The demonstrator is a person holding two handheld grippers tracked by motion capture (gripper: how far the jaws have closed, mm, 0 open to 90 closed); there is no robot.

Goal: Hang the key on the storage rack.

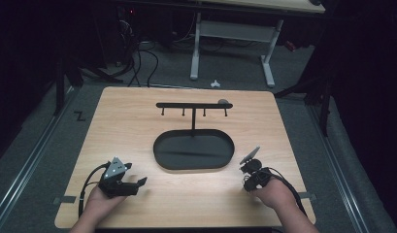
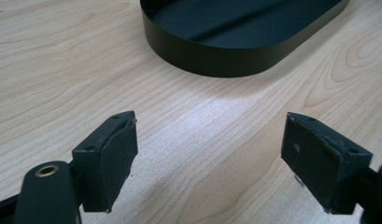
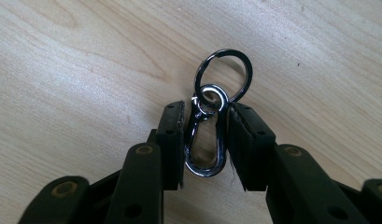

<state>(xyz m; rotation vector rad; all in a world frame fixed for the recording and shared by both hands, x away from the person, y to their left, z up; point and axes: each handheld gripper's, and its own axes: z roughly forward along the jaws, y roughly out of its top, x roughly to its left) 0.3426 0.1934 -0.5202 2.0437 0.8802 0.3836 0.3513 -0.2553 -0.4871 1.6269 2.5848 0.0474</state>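
Note:
A silver snap clip point(image 3: 205, 149) with a dark key ring point(image 3: 224, 70) on its eyelet sits between the jaws of my right gripper point(image 3: 205, 112), which is shut on the clip just above the wooden table. In the high view my right gripper point(image 1: 244, 171) is by the right end of a black oval tray point(image 1: 162, 158). From the tray's back rises a black post with a hook bar point(image 1: 193, 105) carrying several small hooks. Left of the tray, my left gripper point(image 1: 140, 182) is open, and in its own view my left gripper point(image 2: 209, 121) has bare wood between its jaws.
The tray wall point(image 2: 216, 60) lies just ahead of the left jaws. A small grey object point(image 1: 223, 102) sits at the right end of the hook bar. The light wooden table point(image 1: 123, 121) has a white desk frame point(image 1: 232, 43) and cables behind it.

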